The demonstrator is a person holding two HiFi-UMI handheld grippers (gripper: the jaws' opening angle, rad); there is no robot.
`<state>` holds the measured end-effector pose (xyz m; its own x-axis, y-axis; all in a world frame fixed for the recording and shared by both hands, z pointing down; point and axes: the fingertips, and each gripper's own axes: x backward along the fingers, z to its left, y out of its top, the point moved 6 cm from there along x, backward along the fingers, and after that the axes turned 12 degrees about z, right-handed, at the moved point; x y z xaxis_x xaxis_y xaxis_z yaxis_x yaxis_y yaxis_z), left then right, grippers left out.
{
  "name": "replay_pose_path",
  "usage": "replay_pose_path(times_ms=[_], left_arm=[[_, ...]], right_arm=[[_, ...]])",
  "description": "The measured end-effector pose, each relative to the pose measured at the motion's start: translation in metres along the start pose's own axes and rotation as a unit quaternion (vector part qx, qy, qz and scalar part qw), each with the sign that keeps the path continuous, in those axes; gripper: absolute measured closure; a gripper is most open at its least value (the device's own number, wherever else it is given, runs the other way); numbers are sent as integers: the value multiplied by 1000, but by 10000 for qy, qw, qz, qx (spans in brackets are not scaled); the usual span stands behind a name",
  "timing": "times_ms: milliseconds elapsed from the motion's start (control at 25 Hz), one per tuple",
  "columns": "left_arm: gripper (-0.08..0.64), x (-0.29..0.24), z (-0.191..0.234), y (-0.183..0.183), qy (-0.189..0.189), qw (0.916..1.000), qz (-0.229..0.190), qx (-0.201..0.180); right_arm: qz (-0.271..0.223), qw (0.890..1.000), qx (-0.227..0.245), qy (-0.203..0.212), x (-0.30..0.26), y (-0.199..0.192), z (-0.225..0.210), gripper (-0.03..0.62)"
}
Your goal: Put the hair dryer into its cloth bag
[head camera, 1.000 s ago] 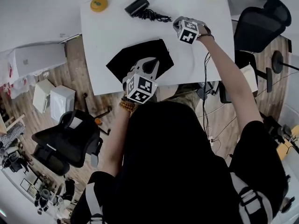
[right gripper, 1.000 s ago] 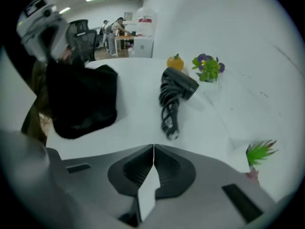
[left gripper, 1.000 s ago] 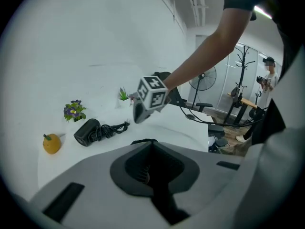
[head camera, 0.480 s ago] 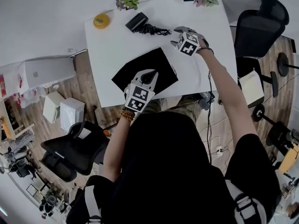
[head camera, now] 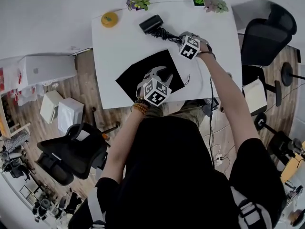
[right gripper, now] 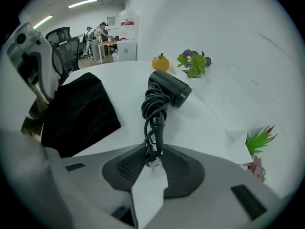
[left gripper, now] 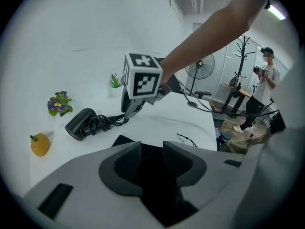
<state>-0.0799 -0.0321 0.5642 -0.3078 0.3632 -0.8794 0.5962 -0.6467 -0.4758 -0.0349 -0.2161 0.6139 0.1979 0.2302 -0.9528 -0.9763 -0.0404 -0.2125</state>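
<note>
Your right fingers (right gripper: pixel 125 168), just closing, are clamping the plug (right gripper: pixel 152 159) of the hair dryer (right gripper: pixel 169 90) lying ahead, likely to drag it. Your left fingers (left gripper: pixel 128 159), just opening, are hanging released over the cloth bag (head camera: pixel 147 70).

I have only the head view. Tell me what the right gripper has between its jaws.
Observer: The right gripper has the plug of the hair dryer between its jaws. They have just been closing and now press on it.
Operator: Report the left jaws.
Observer: The left gripper has just been opening. Its jaws stand apart over the cloth bag and grip nothing.
Operator: Describe the cord.
Observer: The cord is bundled in loops beside the dryer on the table.
</note>
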Motion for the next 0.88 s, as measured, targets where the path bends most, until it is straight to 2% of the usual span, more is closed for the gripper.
replay_pose_path(times_ms=[280, 360, 600, 880], left_arm=[[419, -67, -6, 8, -341, 9977, 529, -233], [449, -76, -7, 3, -373, 9964, 689, -312], [451, -90, -4, 5, -452, 9957, 754, -292], [486, -99, -10, 3, -466, 9934, 945, -451]], right_arm=[[358, 9992, -27, 159, 24, -70, 32, 474], [461, 9986, -125, 233, 31, -92, 45, 474], [795, 9947, -592, 274, 52, -158, 94, 474], [841, 9918, -949, 159, 67, -189, 113, 468]])
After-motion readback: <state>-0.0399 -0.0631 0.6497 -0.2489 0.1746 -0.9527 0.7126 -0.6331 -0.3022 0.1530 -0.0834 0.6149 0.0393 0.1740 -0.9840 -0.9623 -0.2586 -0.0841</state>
